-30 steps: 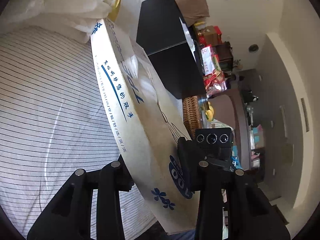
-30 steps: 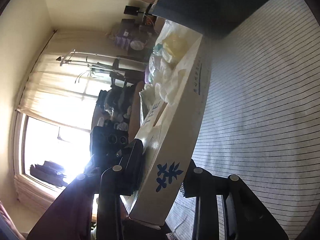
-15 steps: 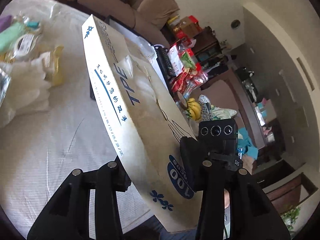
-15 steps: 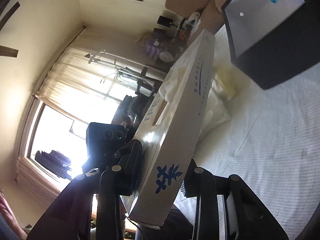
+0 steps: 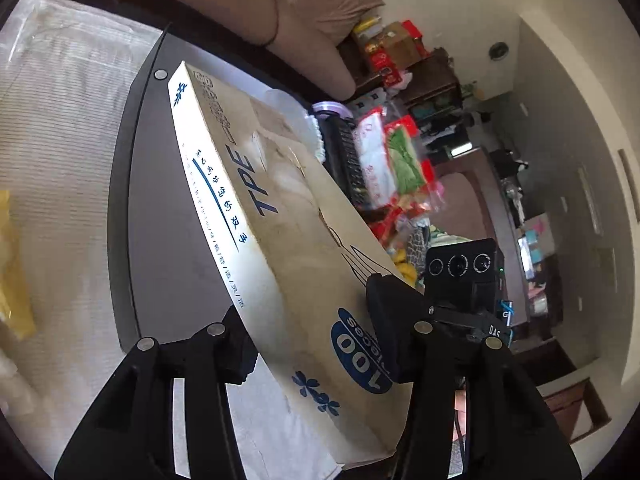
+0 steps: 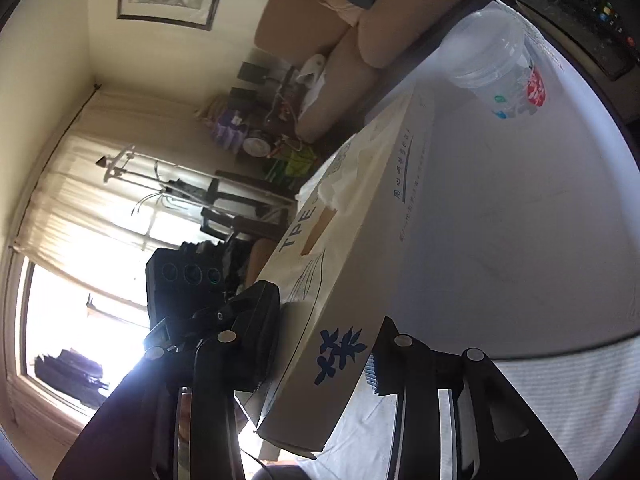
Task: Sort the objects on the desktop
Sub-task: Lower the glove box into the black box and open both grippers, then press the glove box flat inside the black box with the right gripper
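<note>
Left wrist view: I see the long cream cardboard glove box printed with blue "TPE" lettering (image 5: 280, 236) lying edgewise between the fingers of my left gripper (image 5: 316, 344), its near end down in the gap and its far end reaching out over the dark glass tabletop (image 5: 160, 208). The left pad sits against the box's narrow side and the right pad against its broad printed face by the blue "100" oval, so I read this gripper as clamped on the box, though its jaws have just been opening. The box is lifted and tilted, clear of the white striped cloth (image 5: 52, 160) below.

From the right wrist view the same box (image 6: 348, 264) runs up between the fingers of my right gripper (image 6: 320, 344), the blue flower mark at its near end. The left pad presses the broad top face; the right pad meets the narrow side. These jaws too have just been opening, still gripping the box.

Only the right view shows the clear plastic cup (image 6: 492, 64) standing beyond the box, and the white gloves (image 6: 340, 188) bulging from its opening. Only the left view shows the yellow packet (image 5: 12, 264) on the cloth.
</note>
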The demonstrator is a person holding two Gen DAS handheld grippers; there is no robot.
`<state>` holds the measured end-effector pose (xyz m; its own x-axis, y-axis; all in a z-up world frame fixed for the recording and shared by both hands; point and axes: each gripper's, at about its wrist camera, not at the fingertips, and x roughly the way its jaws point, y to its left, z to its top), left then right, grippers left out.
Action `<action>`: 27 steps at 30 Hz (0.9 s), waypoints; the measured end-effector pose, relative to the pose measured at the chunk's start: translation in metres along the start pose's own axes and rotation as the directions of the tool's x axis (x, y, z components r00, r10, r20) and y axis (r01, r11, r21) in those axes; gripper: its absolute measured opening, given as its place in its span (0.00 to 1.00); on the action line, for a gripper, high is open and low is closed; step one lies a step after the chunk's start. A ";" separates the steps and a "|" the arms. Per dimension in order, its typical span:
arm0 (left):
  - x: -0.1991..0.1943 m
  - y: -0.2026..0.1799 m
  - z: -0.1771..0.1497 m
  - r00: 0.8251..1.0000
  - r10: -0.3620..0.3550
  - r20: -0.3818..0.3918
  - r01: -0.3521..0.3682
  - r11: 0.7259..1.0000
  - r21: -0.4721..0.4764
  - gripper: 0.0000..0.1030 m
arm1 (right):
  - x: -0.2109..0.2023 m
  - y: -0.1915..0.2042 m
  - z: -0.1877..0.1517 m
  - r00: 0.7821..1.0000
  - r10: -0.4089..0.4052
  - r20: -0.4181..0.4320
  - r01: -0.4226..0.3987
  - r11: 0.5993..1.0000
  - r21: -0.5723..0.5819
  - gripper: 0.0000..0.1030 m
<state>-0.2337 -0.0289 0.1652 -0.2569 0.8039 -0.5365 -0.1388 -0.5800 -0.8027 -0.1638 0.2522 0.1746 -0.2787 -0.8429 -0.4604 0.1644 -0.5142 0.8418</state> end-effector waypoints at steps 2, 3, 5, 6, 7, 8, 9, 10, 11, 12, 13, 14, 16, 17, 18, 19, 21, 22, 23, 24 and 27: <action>0.015 0.010 0.012 1.000 0.023 -0.012 -0.023 1.000 -0.015 0.45 | 0.011 -0.015 0.023 0.999 -0.039 -0.026 0.040 0.999 0.019 0.42; 0.022 0.015 0.018 0.999 0.037 -0.017 -0.037 0.999 -0.022 0.45 | 0.016 -0.021 0.031 0.998 -0.055 -0.040 0.056 0.998 0.022 0.44; 0.030 0.026 0.026 0.998 0.063 -0.024 -0.064 0.997 -0.038 0.45 | 0.032 -0.033 0.050 0.993 -0.089 -0.081 0.093 0.995 0.035 0.48; 0.034 0.029 0.030 0.995 0.093 -0.026 -0.093 0.995 -0.032 0.45 | 0.039 -0.036 0.057 0.988 -0.115 -0.101 0.119 0.992 0.031 0.53; 0.036 0.030 0.033 0.989 0.147 -0.028 -0.147 0.989 -0.014 0.48 | 0.047 -0.041 0.061 0.983 -0.139 -0.123 0.143 0.989 0.025 0.55; 0.036 0.029 0.033 0.976 0.216 -0.022 -0.216 0.976 0.005 0.53 | 0.057 -0.046 0.065 0.974 -0.171 -0.147 0.175 0.984 0.017 0.58; 0.035 0.026 0.032 0.957 0.291 -0.010 -0.290 0.956 0.029 0.53 | 0.065 -0.050 0.070 0.962 -0.221 -0.160 0.224 0.975 0.004 0.61; 0.034 0.024 0.031 0.947 0.320 -0.003 -0.319 0.946 0.052 0.59 | 0.071 -0.054 0.076 0.950 -0.263 -0.168 0.266 0.964 -0.004 0.62; 0.032 0.024 0.031 0.946 0.323 0.005 -0.323 0.944 0.064 0.62 | 0.077 -0.058 0.081 0.938 -0.298 -0.175 0.301 0.953 -0.009 0.64; 0.027 0.024 0.030 0.945 0.326 0.019 -0.327 0.943 0.068 0.63 | 0.082 -0.060 0.087 0.925 -0.333 -0.182 0.334 0.942 -0.025 0.64; 0.023 0.023 0.029 0.945 0.325 0.030 -0.327 0.942 0.072 0.64 | 0.088 -0.061 0.090 0.912 -0.362 -0.191 0.360 0.932 -0.045 0.64; 0.015 0.020 0.028 0.947 0.317 0.048 -0.320 0.944 0.078 0.65 | 0.094 -0.062 0.092 0.905 -0.377 -0.199 0.373 0.926 -0.059 0.64; 0.004 0.016 0.027 0.951 0.299 0.080 -0.306 0.947 0.099 0.69 | 0.103 -0.062 0.094 0.888 -0.411 -0.204 0.403 0.912 -0.084 0.64; -0.001 0.014 0.026 0.952 0.294 0.086 -0.303 0.947 0.111 0.71 | 0.106 -0.060 0.094 0.877 -0.436 -0.201 0.423 0.900 -0.109 0.64; -0.004 0.011 0.024 0.951 0.298 0.086 -0.307 0.943 0.125 0.72 | 0.108 -0.057 0.095 0.869 -0.455 -0.197 0.435 0.890 -0.137 0.64; -0.006 0.007 0.023 0.947 0.311 0.084 -0.320 0.936 0.145 0.72 | 0.108 -0.053 0.096 0.852 -0.488 -0.191 0.459 0.871 -0.176 0.64; -0.007 -0.002 0.018 0.926 0.367 0.091 -0.378 0.904 0.198 0.72 | 0.112 -0.037 0.091 0.804 -0.565 -0.186 0.497 0.809 -0.315 0.64; -0.007 -0.006 0.015 0.912 0.398 0.096 -0.409 0.884 0.226 0.72 | 0.114 -0.030 0.086 0.774 -0.604 -0.191 0.509 0.772 -0.381 0.64; -0.007 -0.012 0.012 0.902 0.421 0.099 -0.432 0.867 0.248 0.72 | 0.119 -0.024 0.079 0.734 -0.649 -0.197 0.520 0.725 -0.451 0.64; -0.007 -0.015 0.010 0.896 0.433 0.101 -0.444 0.857 0.263 0.72 | 0.124 -0.022 0.073 0.697 -0.684 -0.213 0.523 0.689 -0.502 0.64; -0.011 -0.016 0.000 0.898 0.430 0.097 -0.440 0.858 0.264 0.72 | 0.138 -0.029 0.054 0.628 -0.714 -0.309 0.491 0.673 -0.553 0.63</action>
<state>-0.2291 -0.0282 0.1842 -0.3834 0.4596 -0.8011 -0.2591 -0.8861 -0.3843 -0.2582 0.1594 0.1013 0.0002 -0.2119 -0.9773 0.4972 -0.8479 0.1839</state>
